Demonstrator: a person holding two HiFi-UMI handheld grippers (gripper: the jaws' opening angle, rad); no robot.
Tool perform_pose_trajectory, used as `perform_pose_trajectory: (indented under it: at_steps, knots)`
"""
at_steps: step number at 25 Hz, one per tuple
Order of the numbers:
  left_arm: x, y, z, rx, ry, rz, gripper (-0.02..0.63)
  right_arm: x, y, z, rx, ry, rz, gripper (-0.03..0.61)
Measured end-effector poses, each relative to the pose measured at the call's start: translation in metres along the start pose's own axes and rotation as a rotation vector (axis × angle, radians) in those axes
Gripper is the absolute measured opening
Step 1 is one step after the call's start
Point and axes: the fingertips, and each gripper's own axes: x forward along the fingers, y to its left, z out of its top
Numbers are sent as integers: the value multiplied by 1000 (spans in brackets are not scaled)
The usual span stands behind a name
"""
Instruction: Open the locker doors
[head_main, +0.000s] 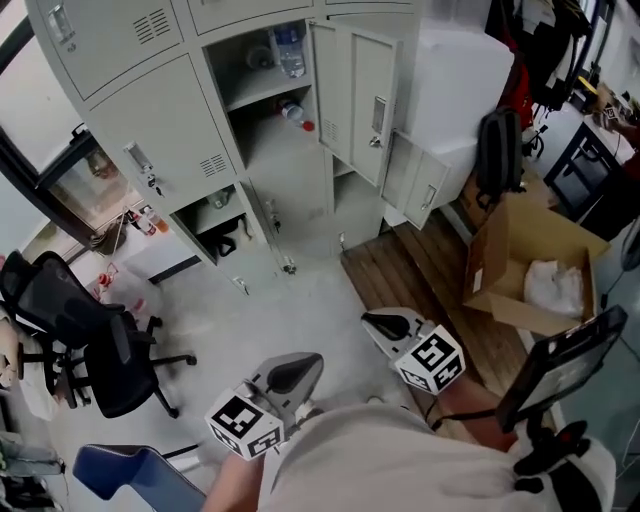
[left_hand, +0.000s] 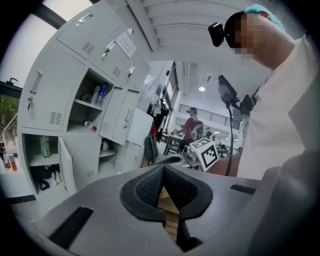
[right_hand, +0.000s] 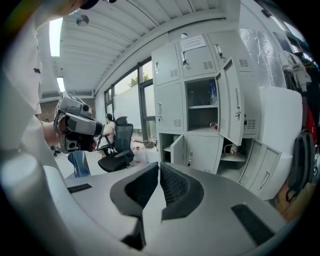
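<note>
Tips pressed together on nothing in left gripper (head_main: 296, 372) and right gripper (head_main: 392, 324) alike. Well ahead across the floor (head_main: 300, 305), lockers (head_main: 150, 110) with several doors (head_main: 372, 95) swung open, bottles (head_main: 288, 48) on a shelf inside; others at left closed.

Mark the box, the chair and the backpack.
Box (head_main: 488, 262): head view, on its near side wall.
Chair (head_main: 112, 375): head view, on the black seat.
Backpack (head_main: 498, 150): head view, on the middle of its black body.
</note>
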Motion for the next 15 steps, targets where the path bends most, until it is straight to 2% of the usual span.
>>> perform_pose_trajectory:
  at_steps: [15]
  knots:
    - [60,-90,-31,-39,23,72,11,-76,1,-25,-53,-28,131,25]
